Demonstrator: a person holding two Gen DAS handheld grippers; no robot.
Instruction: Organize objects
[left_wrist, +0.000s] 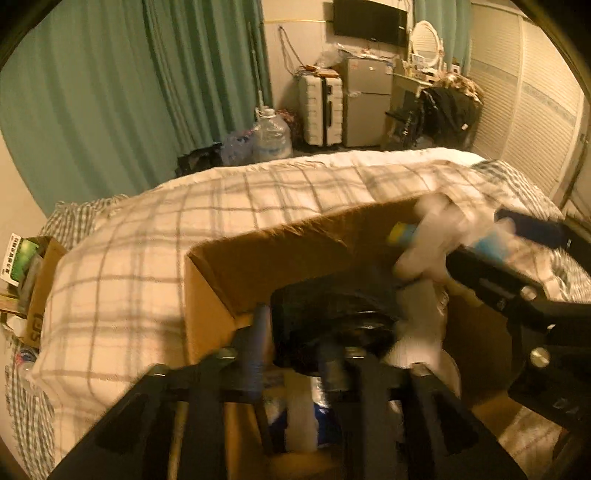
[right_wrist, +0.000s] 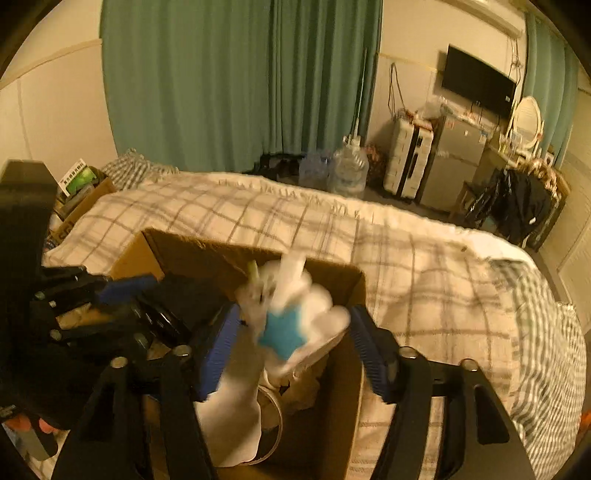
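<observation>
- Cardboard box (left_wrist: 258, 254) on the plaid bedspread (left_wrist: 147, 258) fills my left wrist view; my left gripper (left_wrist: 291, 343) hangs over its near-left part, jaws parted, a black round object (left_wrist: 332, 314) just beyond the fingertips, apparently loose. The right gripper (left_wrist: 491, 247) reaches in from the right.
- Right wrist view: my right gripper (right_wrist: 291, 332) stands over the box's right half, jaws wide around a blurred white toy with a blue star (right_wrist: 284, 332). Neither pad seems to press it. It lies straight ahead between the pads, long axis running away from me.
</observation>
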